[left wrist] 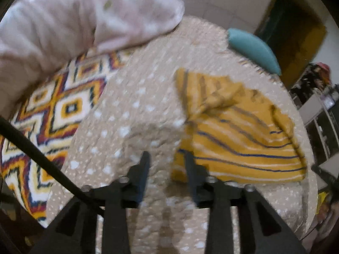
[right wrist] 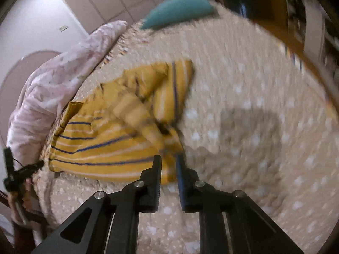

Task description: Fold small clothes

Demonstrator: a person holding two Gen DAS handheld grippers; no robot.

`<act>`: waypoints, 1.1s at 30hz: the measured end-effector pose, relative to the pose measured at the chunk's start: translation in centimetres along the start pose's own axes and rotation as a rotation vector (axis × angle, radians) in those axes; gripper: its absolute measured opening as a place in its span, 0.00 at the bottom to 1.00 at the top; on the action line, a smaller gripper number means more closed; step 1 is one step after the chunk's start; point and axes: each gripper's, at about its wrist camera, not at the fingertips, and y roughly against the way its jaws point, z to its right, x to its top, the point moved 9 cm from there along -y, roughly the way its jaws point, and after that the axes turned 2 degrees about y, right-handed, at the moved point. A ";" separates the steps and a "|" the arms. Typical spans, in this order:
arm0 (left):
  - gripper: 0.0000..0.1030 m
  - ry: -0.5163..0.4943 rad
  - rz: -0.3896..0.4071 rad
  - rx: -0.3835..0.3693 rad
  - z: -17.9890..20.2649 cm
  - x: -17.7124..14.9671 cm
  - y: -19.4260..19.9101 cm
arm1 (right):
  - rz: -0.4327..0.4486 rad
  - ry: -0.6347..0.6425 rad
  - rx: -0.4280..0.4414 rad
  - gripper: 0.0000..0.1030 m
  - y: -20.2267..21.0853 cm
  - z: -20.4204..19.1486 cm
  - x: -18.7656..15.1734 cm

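Observation:
A small mustard-yellow garment with white and blue stripes (left wrist: 239, 139) lies partly folded on a beige spotted bedspread (left wrist: 127, 110). My left gripper (left wrist: 167, 156) is open and empty, just above the spread at the garment's near left corner. In the right wrist view the garment (right wrist: 118, 135) lies left of centre, a sleeve folded across it. My right gripper (right wrist: 168, 158) has its jaws a narrow gap apart at the garment's near right corner; the frame is blurred and I cannot tell if cloth is pinched.
A pink-white quilt (left wrist: 74, 25) is bunched at the far left, also in the right wrist view (right wrist: 53, 84). A teal pillow (left wrist: 252, 48) lies at the far edge. A patterned rug-like cloth (left wrist: 48, 114) lies to the left. Shelves (left wrist: 317, 110) stand beyond the bed's right edge.

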 end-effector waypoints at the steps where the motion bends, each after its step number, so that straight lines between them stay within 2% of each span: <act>1: 0.53 -0.006 0.034 -0.023 1.0 0.1 0.3 | 0.006 0.021 0.015 0.15 -0.2 -1.2 0.6; 3: 0.59 -0.029 0.091 -0.072 3.0 -0.1 0.2 | -0.002 0.063 0.047 0.15 -1.3 -4.0 1.5; 5: 0.61 -0.057 0.109 -0.092 5.1 -0.7 -1.1 | -0.029 0.107 0.068 0.15 -3.5 -6.7 2.1; 8: 0.62 -0.080 0.097 -0.068 6.0 -1.9 -3.9 | -0.083 0.168 0.071 0.15 -8.1 -10.1 3.3; 10: 0.62 -0.079 0.083 -0.038 5.7 -3.0 -5.6 | -0.104 0.182 0.043 0.15 -11.1 -10.8 4.4; 12: 0.62 -0.079 0.096 -0.038 5.2 -3.9 -6.4 | -0.113 0.179 -0.037 0.14 -13.5 -9.4 6.0; 13: 0.62 -0.083 0.121 -0.048 5.2 -4.0 -6.2 | -0.100 0.152 -0.070 0.10 -14.2 -8.3 7.1; 15: 0.65 -0.086 0.145 -0.057 5.2 -4.3 -6.0 | -0.057 0.031 -0.133 0.09 -14.5 -4.7 9.4; 16: 0.66 -0.088 0.150 -0.061 5.2 -4.3 -6.1 | -0.041 -0.035 -0.170 0.05 -14.4 -2.8 10.3; 18: 0.68 -0.094 0.153 -0.060 5.3 -4.5 -6.3 | -0.044 -0.158 -0.155 0.02 -14.3 0.2 11.0; 20: 0.70 -0.095 0.156 -0.077 5.3 -4.5 -6.3 | -0.054 -0.179 -0.143 0.02 -13.6 0.5 11.5; 21: 0.71 -0.091 0.157 -0.088 5.3 -4.5 -6.3 | -0.043 -0.143 -0.165 0.03 -12.8 -0.2 11.9; 22: 0.72 -0.082 0.160 -0.105 5.2 -4.4 -6.2 | -0.024 -0.098 -0.181 0.09 -12.0 -1.4 12.2; 23: 0.72 -0.069 0.164 -0.126 5.1 -4.4 -6.1 | -0.003 -0.052 -0.192 0.09 -11.2 -3.0 12.3; 26: 0.72 -0.040 0.177 -0.165 4.9 -4.4 -5.7 | 0.007 0.064 -0.154 0.10 -10.0 -8.0 11.8; 28: 0.72 -0.028 0.200 -0.183 4.8 -4.6 -4.7 | -0.020 0.144 -0.101 0.10 -10.1 -11.8 10.5; 30: 0.72 -0.024 0.248 -0.203 4.8 -5.2 -2.8 | -0.089 0.224 -0.026 0.10 -11.3 -15.9 8.5; 33: 0.72 -0.088 0.319 -0.216 5.6 -6.0 0.0 | -0.161 0.345 0.023 0.10 -13.7 -21.3 5.3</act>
